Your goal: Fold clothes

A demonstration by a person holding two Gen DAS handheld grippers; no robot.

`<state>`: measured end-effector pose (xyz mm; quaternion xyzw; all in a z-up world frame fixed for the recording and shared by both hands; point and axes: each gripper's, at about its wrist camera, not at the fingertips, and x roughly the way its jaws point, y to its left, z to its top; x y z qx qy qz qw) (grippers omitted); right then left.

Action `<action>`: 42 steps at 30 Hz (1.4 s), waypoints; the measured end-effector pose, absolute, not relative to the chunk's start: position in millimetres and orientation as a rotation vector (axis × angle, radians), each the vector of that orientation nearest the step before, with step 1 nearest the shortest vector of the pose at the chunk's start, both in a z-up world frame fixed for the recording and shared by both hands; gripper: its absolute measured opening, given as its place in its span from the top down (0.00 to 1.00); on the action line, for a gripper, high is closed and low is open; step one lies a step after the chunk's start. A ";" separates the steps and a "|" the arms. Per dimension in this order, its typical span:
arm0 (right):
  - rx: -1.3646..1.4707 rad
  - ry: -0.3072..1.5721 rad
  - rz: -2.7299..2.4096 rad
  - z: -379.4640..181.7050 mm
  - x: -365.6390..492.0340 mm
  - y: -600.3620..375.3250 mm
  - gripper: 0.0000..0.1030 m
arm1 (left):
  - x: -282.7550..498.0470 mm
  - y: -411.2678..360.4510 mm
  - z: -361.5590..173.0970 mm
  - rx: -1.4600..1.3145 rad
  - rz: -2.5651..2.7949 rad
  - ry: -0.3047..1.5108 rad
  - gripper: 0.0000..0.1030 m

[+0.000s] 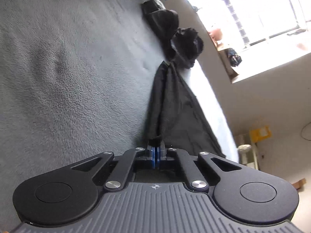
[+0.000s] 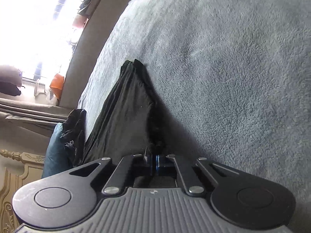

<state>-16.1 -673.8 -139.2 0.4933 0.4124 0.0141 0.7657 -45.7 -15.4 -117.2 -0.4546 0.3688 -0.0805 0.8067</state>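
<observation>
Two grippers, one black garment, and both are pinching it. The left gripper (image 1: 156,151) has its blue pads (image 1: 154,156) pressed together on a bunched corner of the black garment (image 1: 171,104), and the right gripper (image 2: 153,161) is clamped the same way on another bit of it (image 2: 124,112). The cloth hangs stretched between them right along the edge of the grey fleece blanket (image 1: 68,68), with part of it draping past that edge toward the floor side.

What could go wrong: each grip looks like it's only on a small wad of fabric, so a tug could slip a corner out and the whole thing would slide off the blanket edge. The bunching near the far end (image 1: 184,46) also looks twisted, so laying it down as-is would probably bake in a crooked fold. Can't tell what kind of garment it is, too crumpled.

Containers: none that matter. There's a yellow box-ish thing (image 1: 259,133) in the room's background, contents not visible.
</observation>
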 end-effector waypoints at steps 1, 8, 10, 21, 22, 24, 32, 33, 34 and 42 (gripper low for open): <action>1.071 0.887 0.029 -131.1 -20.2 -673.4 0.98 | -51.5 -15.2 -111.9 -0.965 -0.179 0.791 1.00; 1.051 0.967 0.039 -104.2 -75.3 -677.5 0.98 | -105.9 -5.0 -97.8 -0.907 -0.198 0.912 1.00; 1.057 1.038 0.007 -112.4 -103.3 -679.7 0.98 | -126.9 0.9 -103.4 -0.915 -0.183 0.975 1.00; 1.027 1.261 -0.066 -150.6 -141.9 -685.4 0.73 | -133.4 -1.2 -117.9 -0.694 -0.213 1.119 0.75; 0.965 1.258 -0.072 -141.5 -144.9 -689.2 0.64 | -136.6 4.1 -111.3 -0.662 -0.195 1.107 0.72; 0.842 1.241 -0.107 -122.2 -152.5 -698.1 0.61 | -140.9 14.0 -98.2 -0.599 -0.157 1.075 0.72; 0.204 1.044 0.171 -66.2 -122.5 -618.5 0.74 | -104.1 -40.0 -63.8 -0.295 -0.342 0.872 0.72; 0.092 1.031 0.262 -66.8 -117.0 -589.2 0.75 | -99.5 -58.5 -65.8 -0.250 -0.412 0.872 0.72; -0.021 1.012 0.346 -70.2 -115.6 -559.9 0.75 | -97.4 -77.3 -68.6 -0.191 -0.481 0.873 0.72; -0.406 0.893 0.518 -117.1 -109.2 -487.2 0.81 | -94.2 -123.6 -116.8 0.006 -0.566 0.945 0.72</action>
